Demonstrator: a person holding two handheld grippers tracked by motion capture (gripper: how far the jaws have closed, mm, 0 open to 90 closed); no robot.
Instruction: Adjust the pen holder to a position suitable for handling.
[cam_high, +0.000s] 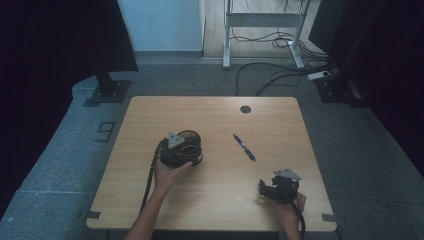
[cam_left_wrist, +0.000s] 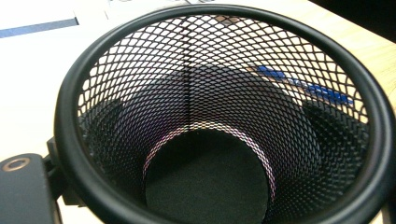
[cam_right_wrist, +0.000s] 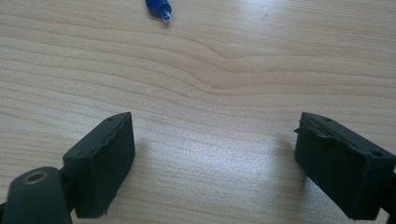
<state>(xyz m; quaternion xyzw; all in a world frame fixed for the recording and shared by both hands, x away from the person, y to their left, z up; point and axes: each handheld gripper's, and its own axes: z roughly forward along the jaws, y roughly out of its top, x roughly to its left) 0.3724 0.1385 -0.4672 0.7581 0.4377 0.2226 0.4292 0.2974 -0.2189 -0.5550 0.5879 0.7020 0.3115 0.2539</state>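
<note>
A black mesh pen cup (cam_high: 190, 136) stands on the wooden table (cam_high: 210, 115) left of centre, and my left gripper (cam_high: 181, 152) is shut on it from the near side. In the left gripper view I look down into the cup (cam_left_wrist: 205, 182); its dark fingers (cam_left_wrist: 100, 126) show through the mesh on either side. A blue pen (cam_high: 244, 147) lies flat right of the cup and also appears through the mesh (cam_left_wrist: 303, 86). My right gripper (cam_high: 263, 189) rests near the front right edge, open and holding nothing (cam_right_wrist: 212, 158). The pen's tip (cam_right_wrist: 159, 8) lies ahead of it.
A round cable hole (cam_high: 245, 109) sits near the table's far edge. Beyond the table are a white desk frame (cam_high: 227, 35), loose cables (cam_high: 280, 70) on the floor and black stand bases (cam_high: 107, 90) at both far corners.
</note>
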